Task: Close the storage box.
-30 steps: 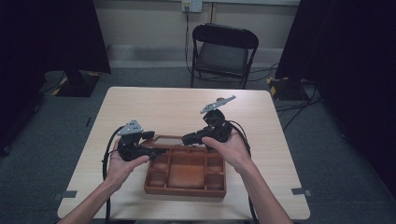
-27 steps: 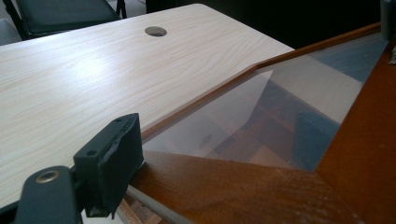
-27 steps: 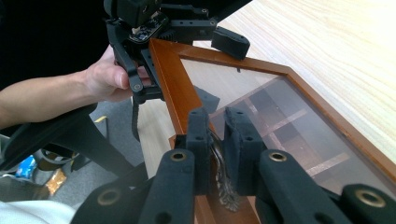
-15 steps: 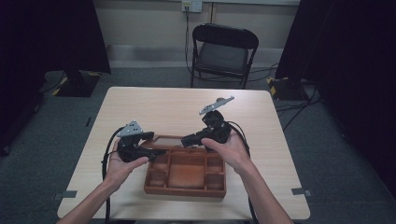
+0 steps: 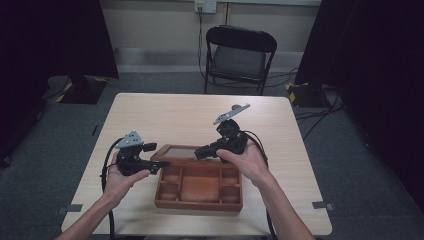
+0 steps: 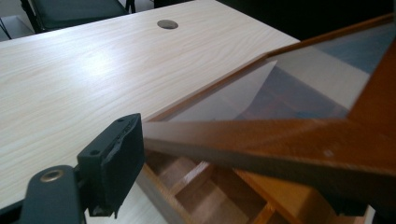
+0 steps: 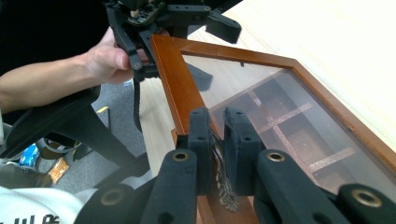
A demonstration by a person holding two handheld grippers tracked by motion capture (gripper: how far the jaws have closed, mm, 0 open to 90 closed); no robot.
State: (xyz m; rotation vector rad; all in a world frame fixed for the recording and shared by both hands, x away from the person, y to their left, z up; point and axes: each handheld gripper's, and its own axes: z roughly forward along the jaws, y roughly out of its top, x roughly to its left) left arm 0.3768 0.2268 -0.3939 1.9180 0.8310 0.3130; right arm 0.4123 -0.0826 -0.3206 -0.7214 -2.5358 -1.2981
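A brown wooden box (image 5: 198, 204) with several compartments sits near the table's front edge. Its glass lid (image 5: 181, 150) in a wooden frame is raised at a slant over the back of the box. My left gripper (image 5: 162, 164) is shut on the lid's left frame rail (image 6: 289, 140), one pad (image 6: 116, 156) against its end; across the lid it grips the corner (image 7: 182, 44). My right gripper (image 5: 197, 152) is shut on a small braided metal pull (image 7: 223, 186) at the lid frame's edge (image 7: 177, 88).
The light wood table (image 5: 175, 115) stretches bare behind the box, with a round cable hole (image 6: 167, 24) near its far side. A black chair (image 5: 239, 57) stands beyond the table. Dark curtains hang on both sides.
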